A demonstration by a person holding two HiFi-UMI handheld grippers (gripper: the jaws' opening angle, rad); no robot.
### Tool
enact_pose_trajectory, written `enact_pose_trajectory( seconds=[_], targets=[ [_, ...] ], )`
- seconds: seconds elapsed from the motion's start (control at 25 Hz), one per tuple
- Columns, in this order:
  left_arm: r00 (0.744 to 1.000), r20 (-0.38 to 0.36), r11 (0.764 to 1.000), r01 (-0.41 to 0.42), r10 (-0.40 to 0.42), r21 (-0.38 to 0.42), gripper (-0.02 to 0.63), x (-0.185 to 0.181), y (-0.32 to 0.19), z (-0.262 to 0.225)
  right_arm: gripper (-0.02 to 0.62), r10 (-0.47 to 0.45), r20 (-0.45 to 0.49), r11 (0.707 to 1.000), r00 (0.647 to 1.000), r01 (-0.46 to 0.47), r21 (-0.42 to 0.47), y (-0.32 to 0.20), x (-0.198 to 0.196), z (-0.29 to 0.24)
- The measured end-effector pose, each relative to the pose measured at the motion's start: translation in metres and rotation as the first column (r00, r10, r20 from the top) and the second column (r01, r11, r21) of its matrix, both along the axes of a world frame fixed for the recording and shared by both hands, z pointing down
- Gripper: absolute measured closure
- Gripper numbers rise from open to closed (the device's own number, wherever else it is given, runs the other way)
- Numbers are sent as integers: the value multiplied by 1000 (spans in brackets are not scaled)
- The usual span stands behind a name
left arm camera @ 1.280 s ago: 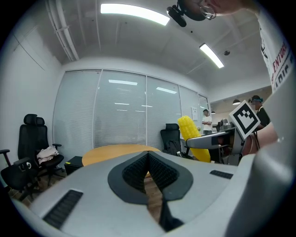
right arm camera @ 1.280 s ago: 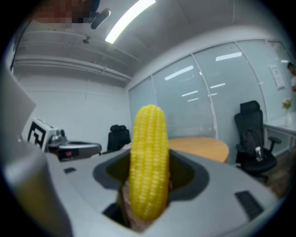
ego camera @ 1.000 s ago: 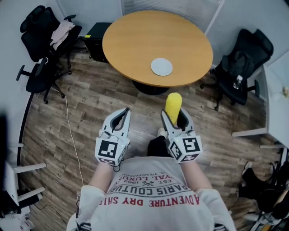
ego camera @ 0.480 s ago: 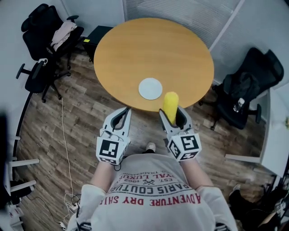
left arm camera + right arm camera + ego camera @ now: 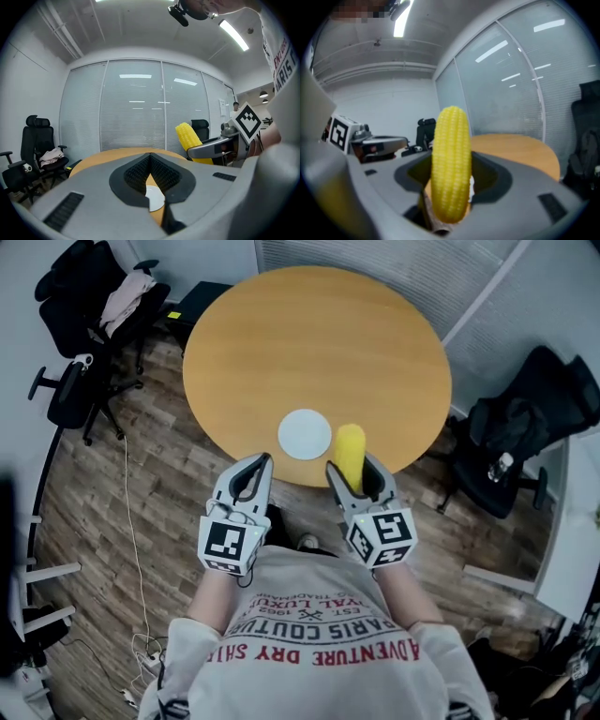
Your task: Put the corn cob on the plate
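Right gripper (image 5: 354, 476): jaws clamped on corn cob (image 5: 351, 448), cob upright. Head view: cob at centre frame, over lower edge of round tabletop (image 5: 309, 334), just right of white plate (image 5: 305, 434), not on it. Left gripper (image 5: 251, 482): jaws closed, nothing between, lower left of plate.

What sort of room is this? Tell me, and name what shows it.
Probably an office meeting room: a round wooden table, a black office chair beside it, and a glass wall with blinds.
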State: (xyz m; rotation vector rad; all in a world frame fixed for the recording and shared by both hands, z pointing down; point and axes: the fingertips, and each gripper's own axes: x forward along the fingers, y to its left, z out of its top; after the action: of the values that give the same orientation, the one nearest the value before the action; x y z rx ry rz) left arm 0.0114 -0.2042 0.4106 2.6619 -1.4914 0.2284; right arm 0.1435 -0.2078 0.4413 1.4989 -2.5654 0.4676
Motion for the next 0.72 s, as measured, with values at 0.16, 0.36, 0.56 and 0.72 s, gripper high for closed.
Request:
enact_pose_trajectory(
  seconds=[0.16,0.36,0.56,0.72],
  targets=[
    [999,14,999,-36,36,5,574,-5,-31,6,332,23,-16,999,1000,-24,-43,-25,-4,15],
    [997,-13,997,-72,72,-15,574,-14,-79,9,331,47,-41,992,998,-51,-113,-60,-13,37],
    [994,-16,993,-109,109,-41,574,-18,-113,21,331,47,-77,980,996,-61,-190,-86,-22,68],
    [993,-16,991,-122,121,-61,574,-27,-131,33,332,40,-79,965,996,-59,-255,-102,-33,94]
  ],
)
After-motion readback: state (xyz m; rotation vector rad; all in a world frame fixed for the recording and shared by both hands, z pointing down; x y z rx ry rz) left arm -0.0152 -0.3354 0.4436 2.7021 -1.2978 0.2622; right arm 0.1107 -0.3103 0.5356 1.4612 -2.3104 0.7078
